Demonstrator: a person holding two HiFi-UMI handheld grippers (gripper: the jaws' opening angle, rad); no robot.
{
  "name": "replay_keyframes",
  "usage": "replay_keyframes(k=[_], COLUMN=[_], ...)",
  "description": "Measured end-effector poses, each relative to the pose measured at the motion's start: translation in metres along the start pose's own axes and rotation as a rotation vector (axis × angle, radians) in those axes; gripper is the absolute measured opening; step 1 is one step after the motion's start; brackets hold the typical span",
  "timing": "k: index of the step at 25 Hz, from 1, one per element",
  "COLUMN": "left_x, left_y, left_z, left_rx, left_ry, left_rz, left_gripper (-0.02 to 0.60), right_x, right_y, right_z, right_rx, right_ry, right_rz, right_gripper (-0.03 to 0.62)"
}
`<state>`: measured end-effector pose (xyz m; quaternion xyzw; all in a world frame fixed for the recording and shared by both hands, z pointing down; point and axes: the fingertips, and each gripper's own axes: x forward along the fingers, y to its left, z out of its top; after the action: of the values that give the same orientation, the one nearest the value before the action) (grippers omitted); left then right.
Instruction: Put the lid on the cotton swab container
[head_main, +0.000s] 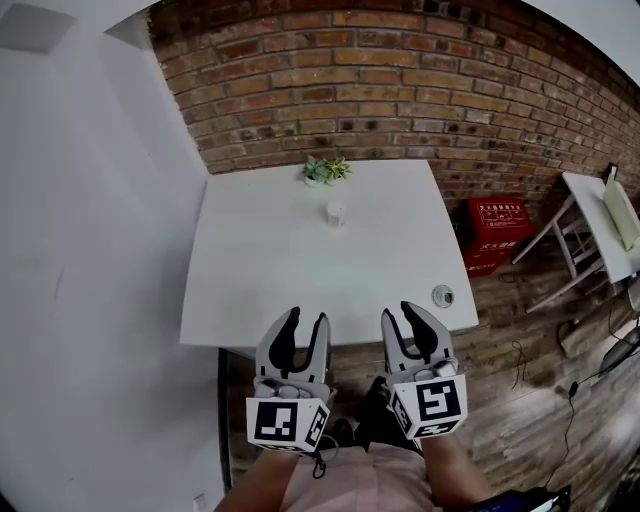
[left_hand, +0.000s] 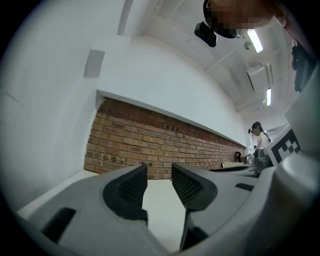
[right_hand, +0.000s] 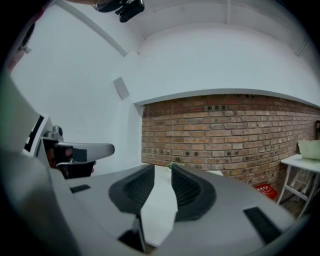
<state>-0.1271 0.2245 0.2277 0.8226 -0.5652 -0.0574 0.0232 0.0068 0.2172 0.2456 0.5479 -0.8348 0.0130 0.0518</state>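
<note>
A: So where is the cotton swab container (head_main: 336, 212)?

B: Toward the back of the white desk (head_main: 260, 260), near a small potted plant (head_main: 326, 170). Its lid (head_main: 442, 295) lies well apart, by the front right corner.

A: And the grippers?

B: The left gripper (head_main: 307, 318) and right gripper (head_main: 398, 312) hover side by side at the near edge. Both have their fingers parted, grasping nothing. A red box (head_main: 495, 232) stands by the brick wall (head_main: 420, 80).

The left gripper (head_main: 306, 318) and right gripper (head_main: 400, 311) share one build: pale grey curved shells with black, finely ribbed pads (left_hand: 131, 188). Each carries a white cube (head_main: 285, 422) printed with black square markers. The person wears a pinkish garment (head_main: 350, 486).
</note>
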Motion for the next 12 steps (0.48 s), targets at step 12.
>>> replay_keyframes(k=[12], left_x=[0.072], left_y=[0.015], left_z=[-0.028], left_rx=[-0.003], left_ry=[0.049], left_rz=[0.022], left_gripper=[0.144], right_x=[0.067], right_y=[-0.046], right_z=[-0.023], right_rx=[0.028], right_ry=[0.041], right_rz=[0.025], right_gripper=[0.110])
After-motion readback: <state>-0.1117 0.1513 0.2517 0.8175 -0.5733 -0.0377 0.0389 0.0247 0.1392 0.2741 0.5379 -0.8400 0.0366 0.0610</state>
